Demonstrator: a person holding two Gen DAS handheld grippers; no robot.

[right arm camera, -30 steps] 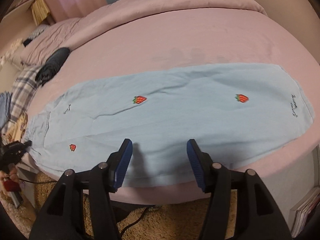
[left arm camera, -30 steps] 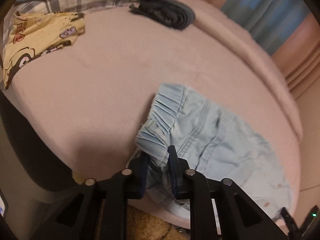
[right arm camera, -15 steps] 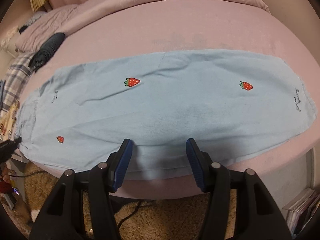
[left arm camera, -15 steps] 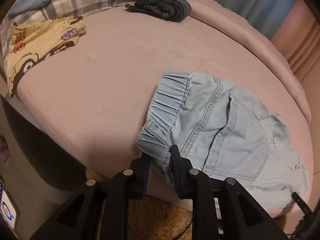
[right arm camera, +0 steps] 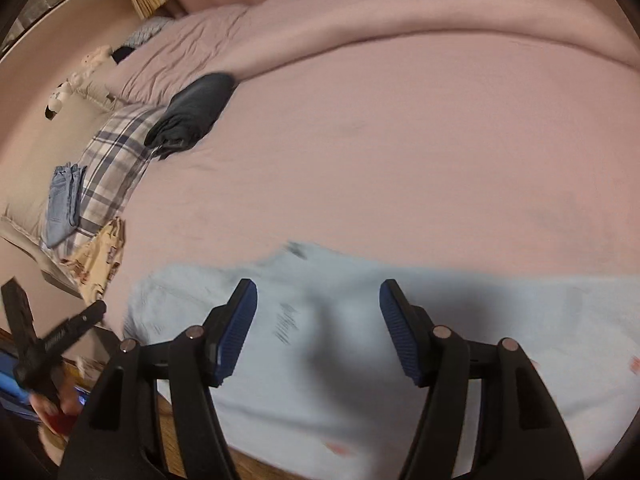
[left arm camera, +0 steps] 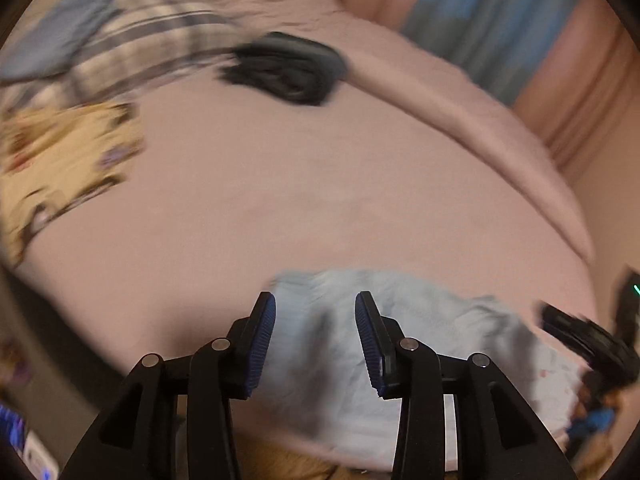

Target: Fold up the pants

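Light blue pants (right arm camera: 460,320) lie flat along the near edge of the pink bed (right arm camera: 400,140), legs running right. Their waistband end shows blurred in the left wrist view (left arm camera: 320,344). My left gripper (left arm camera: 315,316) is open and empty, hovering just above the waistband end. My right gripper (right arm camera: 318,300) is open and empty, hovering above the upper part of the pants. The right gripper also shows at the right edge of the left wrist view (left arm camera: 584,340), and the left gripper at the lower left of the right wrist view (right arm camera: 56,336). Both views are motion-blurred.
At the far left of the bed lie a folded dark garment (right arm camera: 196,108), a plaid garment (right arm camera: 116,160), folded jeans (right arm camera: 62,204) and a yellow printed garment (right arm camera: 100,256). A rolled pink duvet (right arm camera: 400,12) runs along the back. A tan rug (left arm camera: 280,464) lies below the bed edge.
My left gripper has let go of the waistband and opened. Both grippers have swung quickly, and the right one now hangs lower over the pants near the waist end.
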